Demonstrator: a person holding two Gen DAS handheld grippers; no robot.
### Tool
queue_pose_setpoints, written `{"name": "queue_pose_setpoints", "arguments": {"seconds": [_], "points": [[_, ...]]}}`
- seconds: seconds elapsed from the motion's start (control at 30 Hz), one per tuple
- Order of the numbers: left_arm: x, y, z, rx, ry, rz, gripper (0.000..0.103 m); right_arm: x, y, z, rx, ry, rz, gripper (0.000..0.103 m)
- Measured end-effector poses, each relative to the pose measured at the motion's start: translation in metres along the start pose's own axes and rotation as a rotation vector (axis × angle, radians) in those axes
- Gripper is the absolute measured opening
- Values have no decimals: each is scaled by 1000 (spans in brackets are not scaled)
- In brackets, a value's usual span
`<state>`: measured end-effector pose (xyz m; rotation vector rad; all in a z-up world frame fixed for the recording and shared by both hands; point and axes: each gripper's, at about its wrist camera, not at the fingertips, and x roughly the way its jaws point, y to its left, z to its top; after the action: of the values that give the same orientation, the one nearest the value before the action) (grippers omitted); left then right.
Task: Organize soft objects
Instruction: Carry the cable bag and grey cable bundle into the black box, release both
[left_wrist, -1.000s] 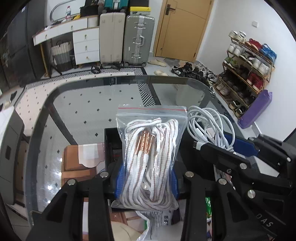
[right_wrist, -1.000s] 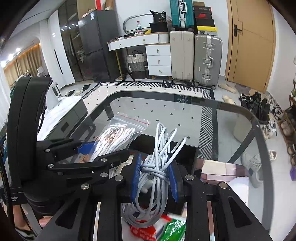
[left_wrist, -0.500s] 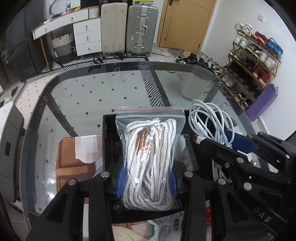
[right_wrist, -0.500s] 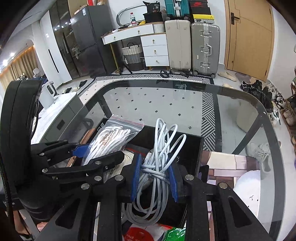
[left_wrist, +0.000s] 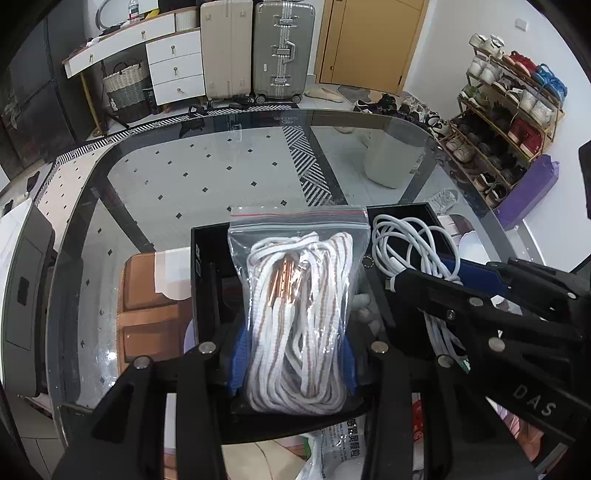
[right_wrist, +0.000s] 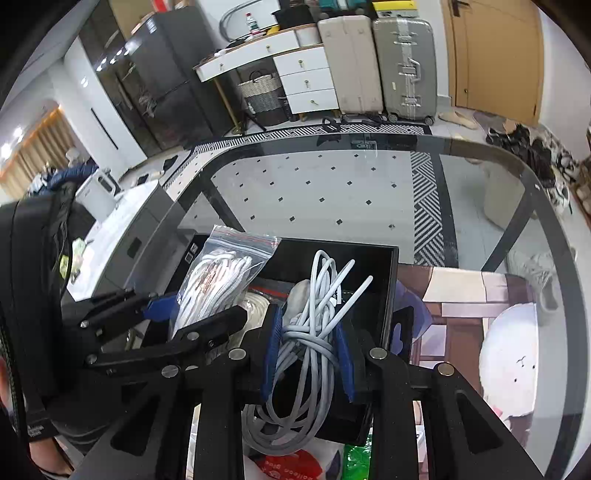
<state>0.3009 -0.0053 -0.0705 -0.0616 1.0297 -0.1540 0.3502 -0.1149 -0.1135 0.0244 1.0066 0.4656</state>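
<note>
My left gripper (left_wrist: 293, 354) is shut on a clear zip bag of white and brown cords (left_wrist: 297, 310) and holds it upright over the open black box (left_wrist: 207, 236). My right gripper (right_wrist: 308, 360) is shut on a bundle of white cable (right_wrist: 314, 332) and holds it over the same box (right_wrist: 389, 295), to the right of the bag (right_wrist: 218, 277). In the left wrist view the cable (left_wrist: 406, 243) and right gripper (left_wrist: 454, 284) show at the right. White items lie inside the box, partly hidden.
The box stands on a glass table (left_wrist: 221, 166) near its front edge. Packets (right_wrist: 295, 461) lie in front of the box. A brown mat (left_wrist: 147, 314) lies left of it, and a mat with a white cartoon figure (right_wrist: 513, 362) lies to its right.
Both grippers have moved forward and down with their loads, so the bag and the cable now hang lower over the black box.
</note>
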Motion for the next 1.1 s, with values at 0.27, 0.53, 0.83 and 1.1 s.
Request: {"name": "queue_pose_setpoints", "arguments": {"seconds": [0.27,0.53,0.83,1.1], "points": [[-2,1,-2,-3,-2,-27,50,-9,0,-2,-7,-29,-25,28],[-18,-3,-6,32,-38,-23,60,-36,3,-9,-37,-63,-35,29],[-60,-7,-27,51,-106,8,61,-90,1,-32,-72,-113,-45,37],[-93,-8,-56,68,-166,10,65,-123,6,-64,-123,-139,-50,43]]}}
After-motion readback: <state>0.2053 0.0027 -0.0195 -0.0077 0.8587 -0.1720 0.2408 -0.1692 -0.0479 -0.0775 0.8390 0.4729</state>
